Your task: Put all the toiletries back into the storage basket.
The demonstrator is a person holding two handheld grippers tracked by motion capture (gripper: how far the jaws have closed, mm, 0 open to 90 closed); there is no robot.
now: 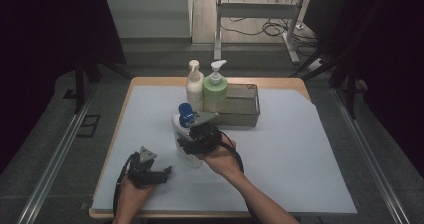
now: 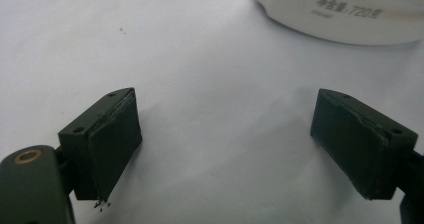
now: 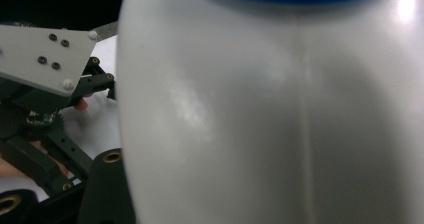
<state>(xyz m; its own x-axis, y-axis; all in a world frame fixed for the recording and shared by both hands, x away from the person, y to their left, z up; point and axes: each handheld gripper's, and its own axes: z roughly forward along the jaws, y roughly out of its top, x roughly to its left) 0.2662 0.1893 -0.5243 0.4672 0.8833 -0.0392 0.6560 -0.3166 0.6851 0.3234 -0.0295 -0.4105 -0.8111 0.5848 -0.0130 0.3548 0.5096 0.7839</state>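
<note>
A white bottle [image 1: 180, 129] with a blue cap [image 1: 186, 113] stands upright on the white sheet near the table's middle. My right gripper [image 1: 186, 143] comes in from its right side and is shut on its lower body; in the right gripper view the bottle [image 3: 270, 114] sits right up against the camera. My left gripper [image 1: 167, 171] rests low over the sheet at the front left, jaws pointing toward the bottle. In the left gripper view this gripper [image 2: 225, 144] is open with bare sheet between its pads, and the bottle's base [image 2: 350, 14] lies just ahead.
A cream pump bottle [image 1: 194, 84] and a green pump bottle [image 1: 215, 89] stand at the back, next to a metal basket [image 1: 248, 115]. The white sheet [image 1: 290, 154] covers most of the wooden table [image 1: 150, 80]. Dark floor and rails flank both sides.
</note>
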